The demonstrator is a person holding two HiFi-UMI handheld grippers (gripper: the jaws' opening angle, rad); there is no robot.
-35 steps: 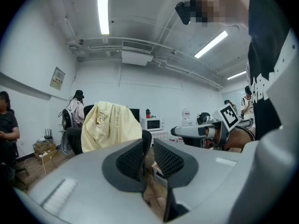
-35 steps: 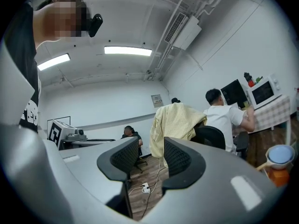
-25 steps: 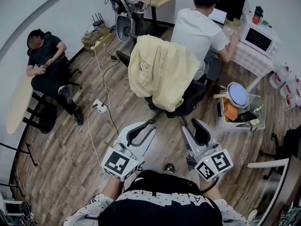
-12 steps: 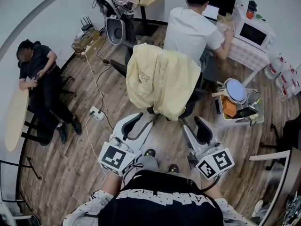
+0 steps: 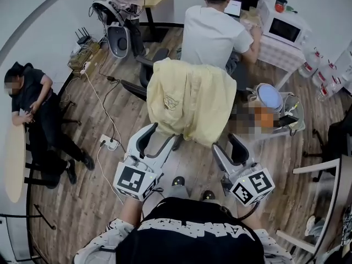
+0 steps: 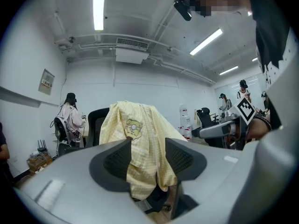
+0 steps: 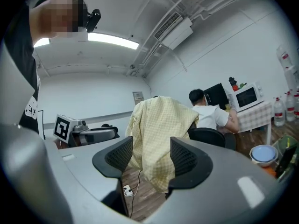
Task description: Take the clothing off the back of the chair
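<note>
Found the pale yellow shirt [image 5: 190,106] draped over the back of the black office chair [image 6: 155,193], covering the backrest from the top edge down, small emblem on the panel toward the left gripper, hem hanging loose below the seat line. Saw it in the middle of the wooden floor [image 5: 99,114], just ahead of both grippers.

Found the left gripper [image 5: 165,132] pointed at the shirt's lower left part, jaws well apart and just lately opening, nothing pressed between the pads; saw only the shirt framed in the gap, beyond the tips. Found the right gripper [image 5: 224,142] beside the shirt's lower right corner, jaws spread wide, likewise just opening, holding nothing, with the cloth in line between them but farther off. Could not tell from above whether the left tip brushed the hem.

Farther out: noted a seated person in a white shirt [image 5: 214,32] right behind the chair, at a table with a microwave [image 5: 284,29]; a power strip [image 5: 109,142] on the floor at left; another seated person in dark clothes [image 5: 33,98] by the left wall.
</note>
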